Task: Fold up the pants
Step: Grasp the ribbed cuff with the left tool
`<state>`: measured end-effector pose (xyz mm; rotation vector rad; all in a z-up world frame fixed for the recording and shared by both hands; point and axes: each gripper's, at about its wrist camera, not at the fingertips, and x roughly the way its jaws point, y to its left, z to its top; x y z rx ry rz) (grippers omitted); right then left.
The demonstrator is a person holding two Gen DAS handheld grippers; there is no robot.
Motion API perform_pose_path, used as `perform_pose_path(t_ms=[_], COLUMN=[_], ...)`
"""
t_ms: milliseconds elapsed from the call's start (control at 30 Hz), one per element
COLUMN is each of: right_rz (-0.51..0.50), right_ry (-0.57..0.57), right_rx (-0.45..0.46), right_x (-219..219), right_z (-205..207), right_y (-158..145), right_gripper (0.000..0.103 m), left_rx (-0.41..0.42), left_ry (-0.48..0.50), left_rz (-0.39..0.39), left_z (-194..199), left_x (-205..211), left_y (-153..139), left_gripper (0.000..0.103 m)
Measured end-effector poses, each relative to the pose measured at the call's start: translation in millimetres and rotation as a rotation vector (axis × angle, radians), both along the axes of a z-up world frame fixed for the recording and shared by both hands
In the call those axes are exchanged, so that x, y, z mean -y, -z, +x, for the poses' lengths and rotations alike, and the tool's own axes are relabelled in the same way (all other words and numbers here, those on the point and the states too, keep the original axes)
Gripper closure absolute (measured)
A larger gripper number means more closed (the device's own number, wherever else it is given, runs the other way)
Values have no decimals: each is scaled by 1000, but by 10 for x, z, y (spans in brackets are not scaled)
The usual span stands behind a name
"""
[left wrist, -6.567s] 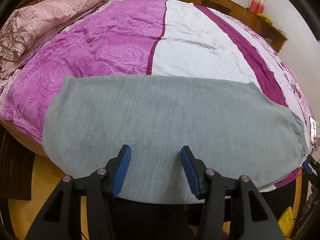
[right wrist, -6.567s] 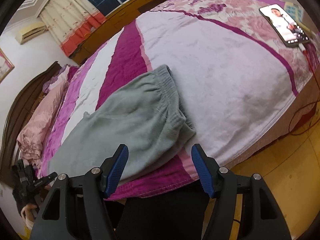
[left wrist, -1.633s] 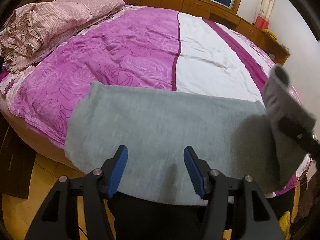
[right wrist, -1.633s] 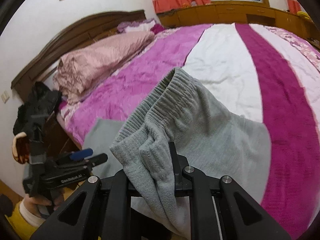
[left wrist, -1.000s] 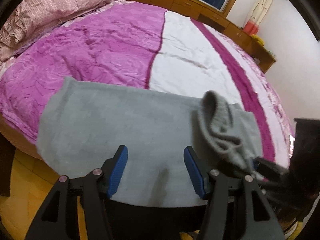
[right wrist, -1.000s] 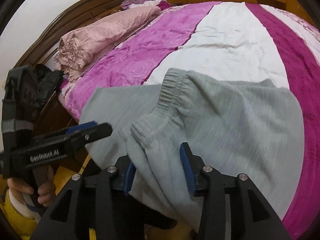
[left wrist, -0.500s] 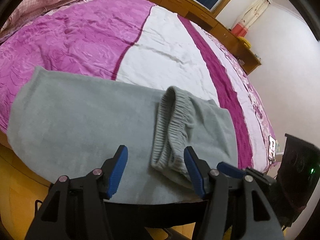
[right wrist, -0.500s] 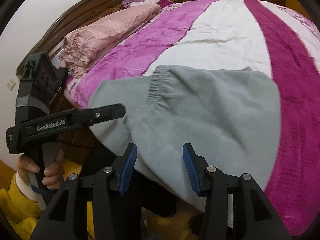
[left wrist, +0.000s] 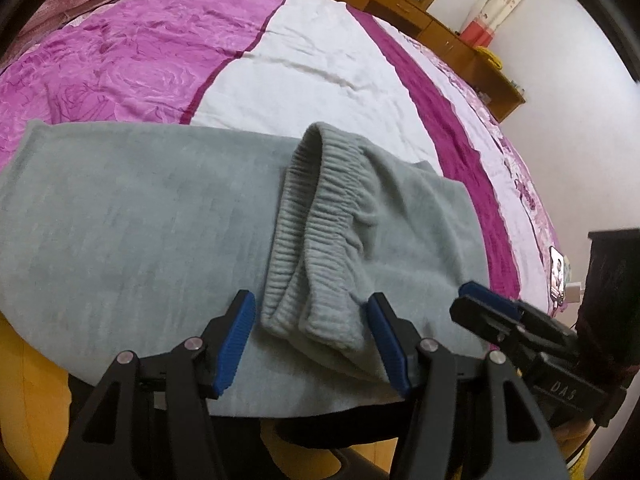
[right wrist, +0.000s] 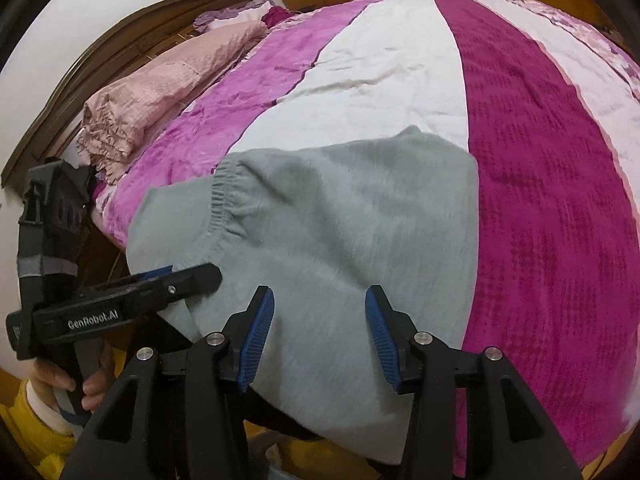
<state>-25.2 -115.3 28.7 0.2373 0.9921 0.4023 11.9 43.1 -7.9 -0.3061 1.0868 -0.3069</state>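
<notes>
Grey knit pants (left wrist: 140,240) lie across the near edge of the bed, folded over so the ribbed waistband (left wrist: 320,208) rests on top of the legs. My left gripper (left wrist: 312,332) is open and low over the near end of the waistband, with its blue pads wide of the cloth on both sides. In the right wrist view my right gripper (right wrist: 316,336) is open above the folded part of the pants (right wrist: 360,208), holding nothing. The waistband (right wrist: 224,196) lies to its left. Each gripper shows in the other's view: right gripper (left wrist: 464,300), left gripper (right wrist: 200,274) held by a hand.
The bed cover (right wrist: 540,160) has magenta, white and pink stripes. A pink quilt (right wrist: 160,92) lies by the dark headboard (right wrist: 120,52). A phone (left wrist: 557,272) sits at the bed's right edge beside a dark cabinet (left wrist: 612,272). Wooden cupboards (left wrist: 400,4) line the far wall.
The right gripper carried the waistband leftward over the legs, let it go and drew back, open. The left gripper shifted right until the waistband end sat between its fingers.
</notes>
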Motion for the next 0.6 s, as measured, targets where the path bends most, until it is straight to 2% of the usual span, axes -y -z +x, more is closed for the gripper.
perform_pose_path(t_ms=[67,167,367,600], right_rz=[-31,-63,-123,-145], right_ry=[-10,-31,-118,-256], right_rx=[20,48,90,57], right_x=[-19,-46,-212,-587], right_z=[66,197,528,893], right_y=[-49,-149,-306,-273], right_gripper=[62,62,59,58], left_rx=[1,9,4,-8], left_ry=[2,-4,-12,-15], left_rz=[-7,9,-26,-44], left_z=[9,11,-20,-60], left_x=[25,48,-3,-52], left_y=[7,21,41,82], left_gripper=[43,52,68,70])
